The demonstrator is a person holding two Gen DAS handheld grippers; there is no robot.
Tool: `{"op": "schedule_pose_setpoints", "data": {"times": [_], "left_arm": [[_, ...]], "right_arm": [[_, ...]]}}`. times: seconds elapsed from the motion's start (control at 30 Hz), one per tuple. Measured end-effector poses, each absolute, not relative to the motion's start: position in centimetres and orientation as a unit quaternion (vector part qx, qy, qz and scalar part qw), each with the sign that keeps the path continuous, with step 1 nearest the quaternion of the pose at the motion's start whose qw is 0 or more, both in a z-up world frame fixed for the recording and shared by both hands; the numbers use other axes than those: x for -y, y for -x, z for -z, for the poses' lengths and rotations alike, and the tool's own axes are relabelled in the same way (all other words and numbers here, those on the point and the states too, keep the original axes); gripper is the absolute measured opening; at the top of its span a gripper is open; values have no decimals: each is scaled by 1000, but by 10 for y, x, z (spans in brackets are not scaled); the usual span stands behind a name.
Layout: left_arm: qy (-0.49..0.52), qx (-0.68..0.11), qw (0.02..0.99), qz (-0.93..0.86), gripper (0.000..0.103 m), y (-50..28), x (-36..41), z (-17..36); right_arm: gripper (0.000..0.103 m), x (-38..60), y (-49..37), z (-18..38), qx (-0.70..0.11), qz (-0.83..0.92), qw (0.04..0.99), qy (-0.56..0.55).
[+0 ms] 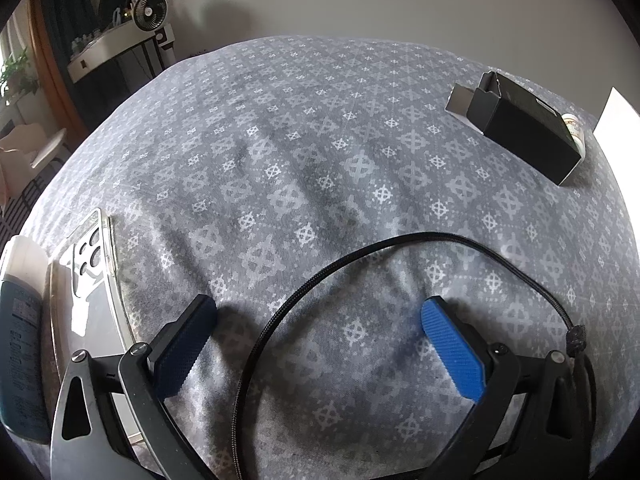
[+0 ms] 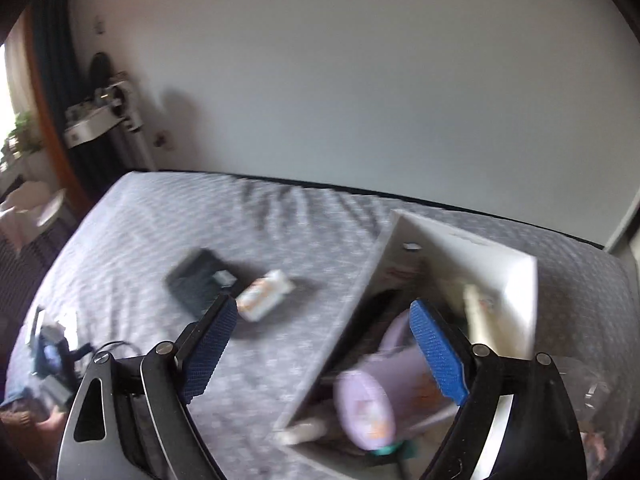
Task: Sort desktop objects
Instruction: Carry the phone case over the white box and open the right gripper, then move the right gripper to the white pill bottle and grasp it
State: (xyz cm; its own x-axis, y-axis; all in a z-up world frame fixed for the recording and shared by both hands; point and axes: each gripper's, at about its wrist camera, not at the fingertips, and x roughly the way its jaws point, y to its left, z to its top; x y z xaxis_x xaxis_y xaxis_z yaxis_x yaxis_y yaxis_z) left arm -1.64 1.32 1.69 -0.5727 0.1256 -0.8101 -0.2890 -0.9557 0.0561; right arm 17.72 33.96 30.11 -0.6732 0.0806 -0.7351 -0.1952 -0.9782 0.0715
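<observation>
**Inspector A:** Left gripper [image 1: 318, 332]: jaws released, nothing between them. A black braided cable [image 1: 400, 240] loops on the patterned tablecloth [image 1: 280, 140] just ahead, its arc passing between the pads. Near left, a phone case [image 1: 90, 252] lies beside a dark bottle [image 1: 20, 344]. Far right, an open black carton [image 1: 524, 132] lies on its side with a small white jar [image 1: 574, 126] touching its far end.

**Inspector B:** Right gripper [image 2: 326, 348]: jaws likewise spread and empty, view blurred. It hangs over the white storage box [image 2: 500, 264], which already holds a lilac bottle [image 2: 368, 408] and other items I cannot identify. Beyond, on the table, the black carton [image 2: 196, 280] and the jar [image 2: 266, 290].

**Inspector A:** Judgement: between picks; several items remain unsorted.

**Inspector B:** Agreed. The next move likely calls for the left jaws to close on the cable, a thin, slack thing liable to slip.
</observation>
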Motion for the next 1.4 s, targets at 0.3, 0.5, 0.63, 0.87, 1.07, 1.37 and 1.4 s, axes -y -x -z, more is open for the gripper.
{"op": "schedule_pose_setpoints", "data": {"times": [0.3, 0.5, 0.63, 0.87, 1.07, 1.37, 1.4], "left_arm": [[429, -92, 139, -888, 103, 2, -3, -17], [421, -88, 140, -892, 103, 0, -2, -17], [419, -85, 141, -893, 103, 0, -1, -16], [415, -86, 140, -895, 103, -1, 0, -16], [415, -86, 140, -895, 103, -1, 0, -15], [415, -86, 140, -895, 103, -1, -1, -15], [415, -85, 140, -895, 103, -2, -1, -15]], "right_arm": [[88, -263, -109, -220, -123, -882, 63, 451], [88, -273, -73, -174, -154, -859, 203, 444], [88, -294, -50, -164, -142, -858, 262, 418], [87, -333, -21, -122, -199, -827, 271, 451], [87, -350, -6, -99, -230, -821, 256, 456], [42, -321, -13, -100, -177, -856, 181, 450], [42, -319, -18, -103, -179, -859, 179, 445]]}}
